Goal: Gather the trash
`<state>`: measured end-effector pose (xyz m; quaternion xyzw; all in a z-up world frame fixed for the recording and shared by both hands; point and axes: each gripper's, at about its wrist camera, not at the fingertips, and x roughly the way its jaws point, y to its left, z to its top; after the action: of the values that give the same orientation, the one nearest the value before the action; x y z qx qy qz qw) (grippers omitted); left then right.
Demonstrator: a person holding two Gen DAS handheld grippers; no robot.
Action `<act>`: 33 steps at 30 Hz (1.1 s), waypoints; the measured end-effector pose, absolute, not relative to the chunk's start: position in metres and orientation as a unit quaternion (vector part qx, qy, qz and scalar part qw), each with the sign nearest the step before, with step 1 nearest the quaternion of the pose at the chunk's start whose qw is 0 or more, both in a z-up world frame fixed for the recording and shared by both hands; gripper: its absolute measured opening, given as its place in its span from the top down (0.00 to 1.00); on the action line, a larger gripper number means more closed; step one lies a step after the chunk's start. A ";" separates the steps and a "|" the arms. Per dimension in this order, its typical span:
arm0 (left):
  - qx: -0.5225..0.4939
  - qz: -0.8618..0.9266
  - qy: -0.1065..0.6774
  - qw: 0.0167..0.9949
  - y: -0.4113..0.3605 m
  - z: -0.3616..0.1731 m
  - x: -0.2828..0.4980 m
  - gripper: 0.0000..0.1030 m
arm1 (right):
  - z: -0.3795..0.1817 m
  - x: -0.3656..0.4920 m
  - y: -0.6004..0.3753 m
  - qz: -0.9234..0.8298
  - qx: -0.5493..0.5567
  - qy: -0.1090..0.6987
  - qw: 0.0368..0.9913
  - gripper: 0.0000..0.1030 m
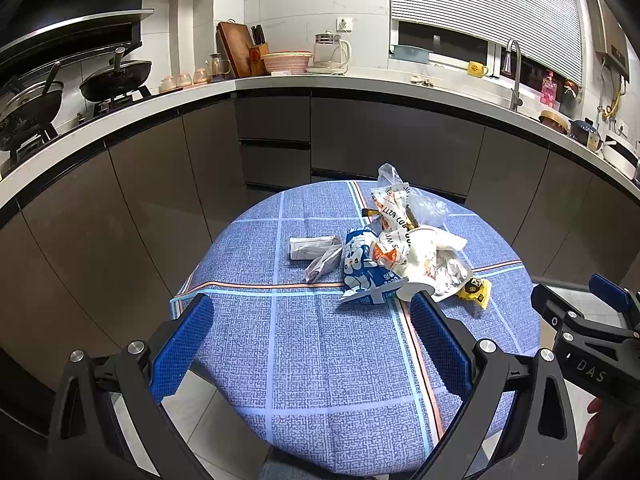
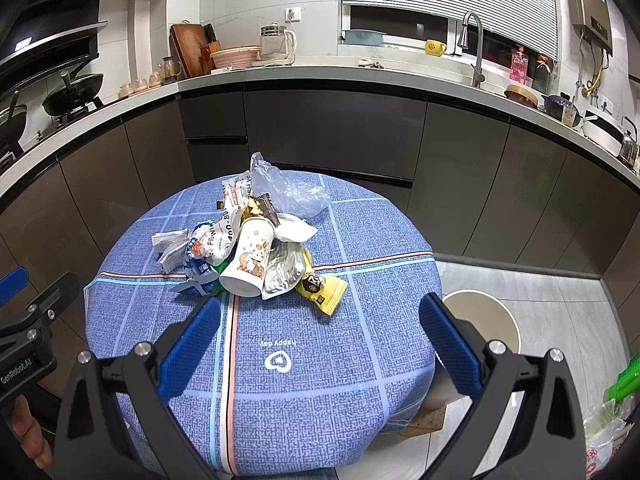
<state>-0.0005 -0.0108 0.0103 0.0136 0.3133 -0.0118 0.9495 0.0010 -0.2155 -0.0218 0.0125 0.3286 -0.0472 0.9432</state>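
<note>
A heap of trash lies on a small table under a blue checked cloth (image 1: pixel 304 344) (image 2: pixel 320 360). In it are a tipped paper cup (image 2: pixel 250 262) (image 1: pixel 420 258), a blue-and-white packet (image 1: pixel 364 268), a yellow wrapper (image 2: pixel 322 288) (image 1: pixel 476 290), a silver foil pouch (image 2: pixel 282 266), a clear plastic bag (image 2: pixel 288 190) (image 1: pixel 424 200) and folded paper (image 1: pixel 310 248) (image 2: pixel 170 240). My left gripper (image 1: pixel 312 306) is open, short of the heap. My right gripper (image 2: pixel 320 306) is open too, its fingertips just in front of the cup and yellow wrapper. Neither holds anything.
A round beige bin (image 2: pixel 484 320) stands on the tiled floor right of the table. Dark cabinets (image 1: pixel 276 136) and a cluttered white counter (image 2: pixel 320 74) curve behind it. A bag with a green object (image 2: pixel 616 400) sits at the lower right. The other gripper shows at each view's edge.
</note>
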 end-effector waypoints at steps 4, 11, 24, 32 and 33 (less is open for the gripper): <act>0.013 -0.012 0.313 0.950 -0.010 0.009 -0.001 0.08 | -0.022 0.001 -0.216 -0.048 0.012 0.329 0.943 0.03; 0.013 -0.012 0.313 0.949 -0.010 0.009 -0.001 0.08 | -0.022 0.001 -0.214 -0.048 0.012 0.329 0.943 0.03; 0.013 -0.012 0.313 0.950 -0.009 0.009 0.000 0.08 | -0.021 0.001 -0.216 -0.049 0.013 0.329 0.943 0.03; 0.012 -0.012 0.313 0.950 -0.008 0.008 0.000 0.08 | -0.022 0.001 -0.216 -0.048 0.013 0.329 0.943 0.03; 0.012 -0.012 0.313 0.950 -0.009 0.009 0.001 0.08 | -0.022 0.001 -0.216 -0.048 0.013 0.329 0.943 0.03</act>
<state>0.0006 -0.0090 0.0088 0.0122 0.3132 -0.0122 0.9495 0.0014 -0.2159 -0.0219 0.0128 0.3294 -0.0484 0.9429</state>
